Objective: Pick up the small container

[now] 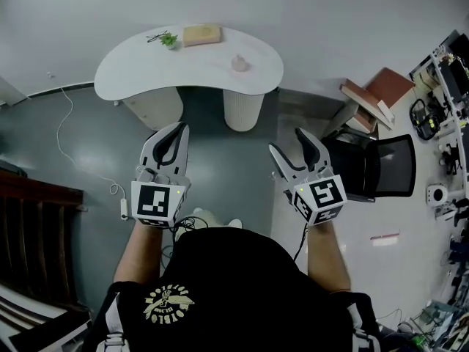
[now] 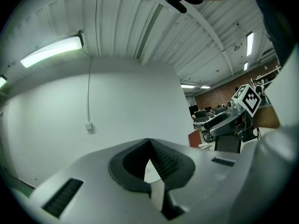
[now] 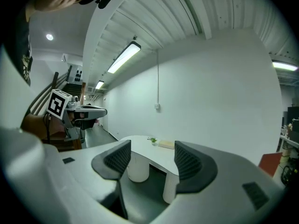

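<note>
Two hand-held grippers out in front of the person, side by side and well apart, both over grey floor and touching nothing.

Left hand-held gripper [image 1: 176, 130] [image 2: 149, 142]: jaws closed, ribbed pads meeting at the tips, with only a thin sliver of gap lower down. Nothing pinched between them. Aimed high, at plain white wall and ceiling.

Right hand-held gripper [image 1: 288, 141] [image 3: 152, 155]: jaws spread wide and empty. Through the gap, the white bench [image 1: 146, 68] [image 3: 140, 144] on its two round pedestal legs, straight ahead and well clear of the tips.

Small container [image 1: 239, 64]: pale pink, resting on the bench top, forward of both grippers and slightly nearer the right one's line, far from either. Too small to make out in the gripper views.

Further along the bench, beyond the left gripper's tips: a small green plant [image 1: 169, 40] [image 3: 152, 140] and a tan block [image 1: 201, 34] [image 3: 166, 144] just beside it.

Off to the outer side of the right gripper, a black office chair [image 1: 385, 167]. By the left gripper's marker cube, a white power strip [image 1: 123, 210] with its cable trailing across the floor.
</note>
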### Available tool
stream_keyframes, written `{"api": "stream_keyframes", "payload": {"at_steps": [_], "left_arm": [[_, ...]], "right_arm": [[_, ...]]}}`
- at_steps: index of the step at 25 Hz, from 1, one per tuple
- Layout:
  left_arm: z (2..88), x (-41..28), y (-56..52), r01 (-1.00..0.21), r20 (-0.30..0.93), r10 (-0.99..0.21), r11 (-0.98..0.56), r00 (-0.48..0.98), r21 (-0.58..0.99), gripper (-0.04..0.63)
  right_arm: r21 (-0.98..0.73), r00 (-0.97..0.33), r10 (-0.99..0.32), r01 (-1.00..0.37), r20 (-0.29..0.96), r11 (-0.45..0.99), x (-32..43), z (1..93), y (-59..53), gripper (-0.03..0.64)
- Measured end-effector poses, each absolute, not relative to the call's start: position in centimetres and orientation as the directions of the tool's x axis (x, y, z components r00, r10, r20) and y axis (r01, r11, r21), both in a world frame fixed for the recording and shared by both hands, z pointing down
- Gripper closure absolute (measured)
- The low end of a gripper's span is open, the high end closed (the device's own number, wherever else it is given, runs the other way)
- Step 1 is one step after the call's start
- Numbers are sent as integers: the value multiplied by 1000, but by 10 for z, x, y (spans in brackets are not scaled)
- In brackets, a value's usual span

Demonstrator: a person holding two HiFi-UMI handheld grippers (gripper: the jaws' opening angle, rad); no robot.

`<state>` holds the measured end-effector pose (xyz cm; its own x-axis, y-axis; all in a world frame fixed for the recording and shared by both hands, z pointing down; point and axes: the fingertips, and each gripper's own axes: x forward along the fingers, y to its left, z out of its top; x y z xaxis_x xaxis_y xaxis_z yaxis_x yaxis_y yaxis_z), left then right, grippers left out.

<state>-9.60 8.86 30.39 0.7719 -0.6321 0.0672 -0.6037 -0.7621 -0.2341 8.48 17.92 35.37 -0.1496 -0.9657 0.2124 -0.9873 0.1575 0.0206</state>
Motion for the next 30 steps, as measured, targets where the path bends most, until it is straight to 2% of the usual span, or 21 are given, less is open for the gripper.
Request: {"api": "stream_keyframes", "payload": {"at_steps": [16,30], "left_arm": [[324,-93,61,-574,83,-602,-788,794,-225,586],[334,-88,-26,-586,102,-614,-782,783,-212,586]], "right_arm": [[18,-137,-962,-989,236,145,79,371,150,336],[4,-177,-951,-983,255,184,83,377,52,336]]}}
